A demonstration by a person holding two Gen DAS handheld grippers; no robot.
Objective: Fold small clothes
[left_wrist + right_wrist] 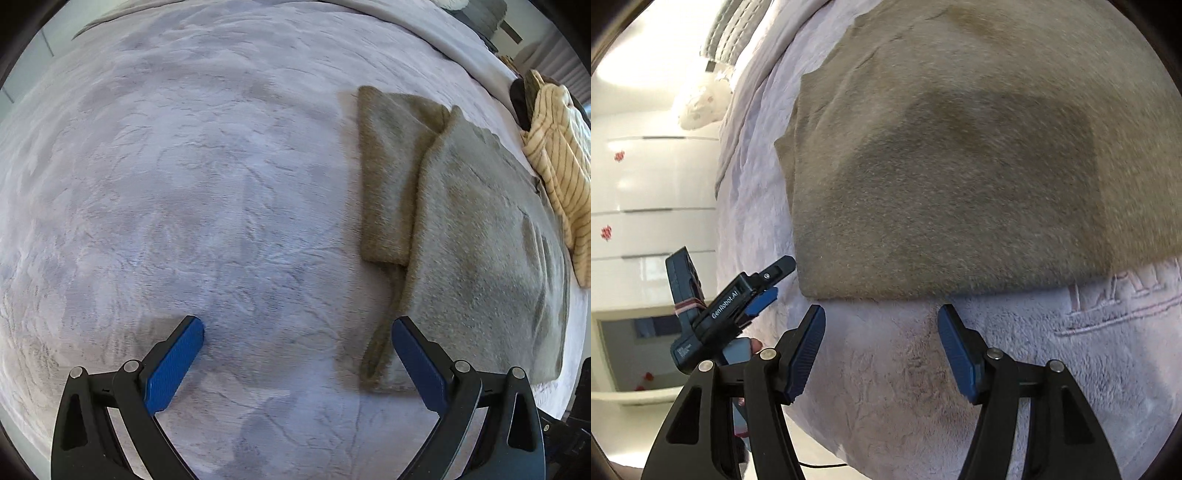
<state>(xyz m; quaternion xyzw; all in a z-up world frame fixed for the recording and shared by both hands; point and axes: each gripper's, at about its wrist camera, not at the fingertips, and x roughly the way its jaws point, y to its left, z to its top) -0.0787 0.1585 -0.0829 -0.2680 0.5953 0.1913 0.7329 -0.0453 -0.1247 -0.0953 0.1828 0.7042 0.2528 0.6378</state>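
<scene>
My right fingers (881,321) and left fingers (297,334) both hang spread and empty over the bed (184,184). The olive fleece garment (942,177) lies flat before me: soft, light, floppy; I'd pinch its near corners.

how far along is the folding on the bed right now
Done: the fuzzy grey-brown garment lies folded flat on the blanket. In hand: nothing; the left gripper and right gripper are both open and empty, beside the garment. Left: the striped cream clothes heaped at the bed's edge look unfolded.
</scene>
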